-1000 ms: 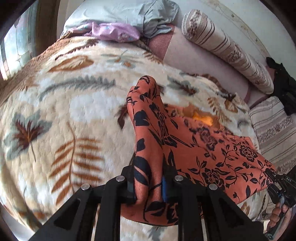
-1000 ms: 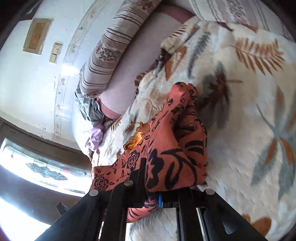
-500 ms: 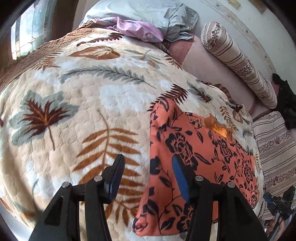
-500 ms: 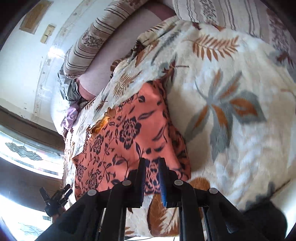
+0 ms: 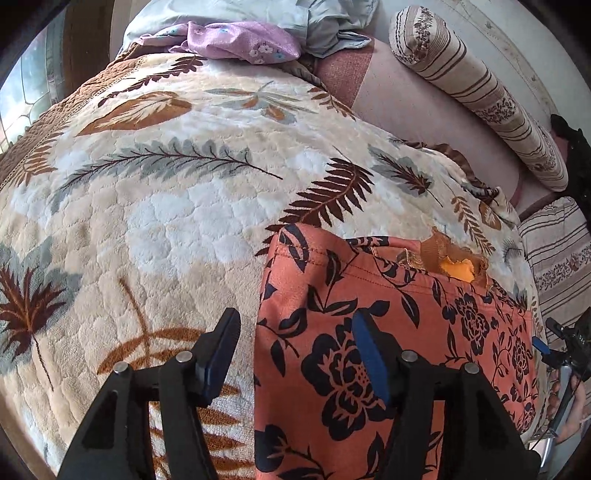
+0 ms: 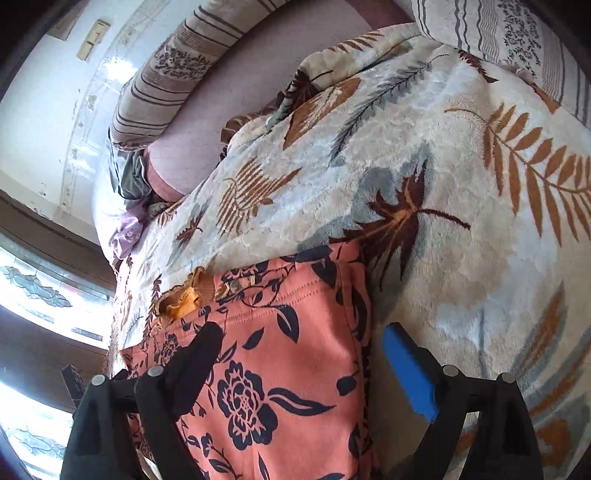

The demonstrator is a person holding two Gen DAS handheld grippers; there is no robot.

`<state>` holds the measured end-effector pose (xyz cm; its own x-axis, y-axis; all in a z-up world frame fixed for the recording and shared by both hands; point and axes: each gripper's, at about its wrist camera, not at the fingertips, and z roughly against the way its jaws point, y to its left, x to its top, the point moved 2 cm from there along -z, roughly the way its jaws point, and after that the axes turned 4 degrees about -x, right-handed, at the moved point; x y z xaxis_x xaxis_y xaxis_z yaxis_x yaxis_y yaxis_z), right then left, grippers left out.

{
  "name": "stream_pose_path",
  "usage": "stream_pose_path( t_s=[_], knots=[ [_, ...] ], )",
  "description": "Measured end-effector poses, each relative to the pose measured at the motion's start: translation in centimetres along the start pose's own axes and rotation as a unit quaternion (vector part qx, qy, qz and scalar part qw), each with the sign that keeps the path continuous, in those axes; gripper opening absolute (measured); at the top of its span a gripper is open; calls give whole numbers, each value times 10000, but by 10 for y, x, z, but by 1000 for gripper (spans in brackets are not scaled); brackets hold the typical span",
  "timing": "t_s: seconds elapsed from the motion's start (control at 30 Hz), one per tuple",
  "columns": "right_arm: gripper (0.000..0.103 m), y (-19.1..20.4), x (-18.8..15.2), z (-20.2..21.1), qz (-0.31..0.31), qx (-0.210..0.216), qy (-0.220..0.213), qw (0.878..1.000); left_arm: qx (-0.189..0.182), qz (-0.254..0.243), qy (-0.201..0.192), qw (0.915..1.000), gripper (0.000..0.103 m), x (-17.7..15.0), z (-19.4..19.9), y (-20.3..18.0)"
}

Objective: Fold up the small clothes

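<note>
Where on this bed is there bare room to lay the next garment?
The blanket lies bare left of the orange garment, up to the purple cloth at the head. In the right wrist view, blanket is also free right of the garment, toward the striped pillow. It is crowded by the bolster.

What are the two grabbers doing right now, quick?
Left gripper: open, jaws just spread, holding nothing; the orange black-flowered cloth garment lies flat under it.
Right gripper: open, jaws just spread, holding nothing above that garment.
</note>
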<state>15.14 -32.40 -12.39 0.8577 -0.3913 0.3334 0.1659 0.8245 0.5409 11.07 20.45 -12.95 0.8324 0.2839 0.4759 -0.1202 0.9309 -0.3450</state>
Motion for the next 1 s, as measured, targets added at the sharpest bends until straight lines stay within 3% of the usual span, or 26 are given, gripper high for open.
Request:
stream_pose_path(
  t_s=[0.1, 0.2, 0.3, 0.33, 0.37, 0.4, 0.43, 0.53, 0.67, 1.0],
  knots=[
    [90, -1, 3, -1, 16, -41, 3, 10000, 10, -30, -46, 10000, 64, 2, 0, -1],
    [89, 3, 6, 1, 194, -355, -117, 9991, 39, -86, -123, 9999, 64, 4, 1, -3],
    [89, 5, 10, -10, 320, -464, 43, 9984, 82, -137, -56, 9999, 64, 6, -4, -4],
    [82, 6, 11, -15, 391, -535, 99, 9978, 125, -150, -68, 9998, 64, 6, -5, -5],
    [56, 8, 10, -18, 443, -563, 145, 9973, 153, -160, -80, 9997, 64, 7, -5, -5],
    [38, 9, 9, -22, 470, -558, 234, 9971, 158, -167, -96, 9997, 56, 8, -5, -4],
    [25, 10, 8, -24, 495, -587, 299, 9966, 168, -187, -76, 9997, 42, 9, -6, -4],
    [24, 18, 5, -27, 768, -781, 369, 9933, 254, -225, 28, 9994, 30, 14, -11, -3],
    [11, 23, 5, -24, 908, -853, 360, 9916, 327, -384, -10, 9987, 9, 18, -10, -5],
    [6, 50, 16, 9, 1328, -1034, -264, 9854, 262, -798, -733, 9938, 5, 32, 26, -21]
  ],
)
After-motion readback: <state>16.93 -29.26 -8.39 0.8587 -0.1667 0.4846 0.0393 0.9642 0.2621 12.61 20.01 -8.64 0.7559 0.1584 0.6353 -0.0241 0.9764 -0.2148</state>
